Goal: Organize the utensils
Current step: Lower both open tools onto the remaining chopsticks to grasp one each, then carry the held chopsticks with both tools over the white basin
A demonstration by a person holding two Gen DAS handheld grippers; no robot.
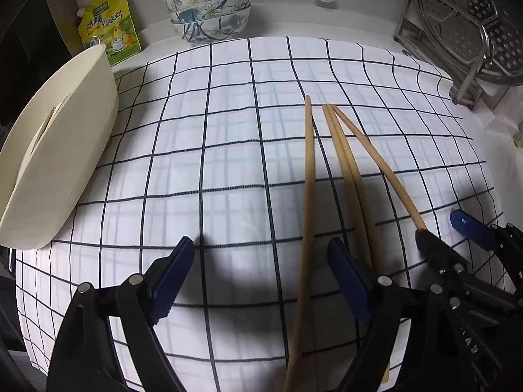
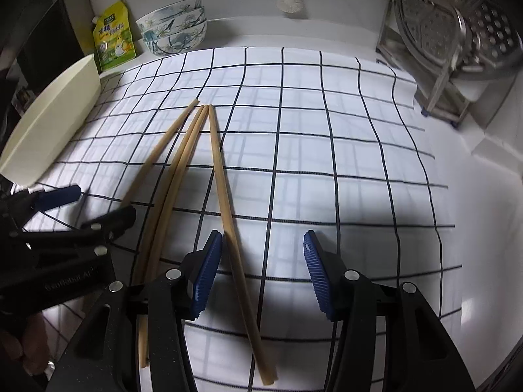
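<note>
My left gripper (image 1: 258, 277) and right gripper (image 2: 261, 274) both hang spread, pinching nothing. Four chopsticks (image 1: 340, 150) lie on the checked cloth (image 1: 228, 130) under them, long axes running near-to-far. The cream holder (image 1: 59, 150) sits far left, nearer my left.

Dim fisheye views, bright overhead pool on the checked cloth (image 1: 228, 150), dark vignetted, bowed edges.

Yellow seasoning pouch (image 1: 109, 24) by the wall carries Chinese lettering, too blurred to make out. The left gripper (image 2: 75, 207) body shows pale lettering starting "Gen", rest unclear.
</note>
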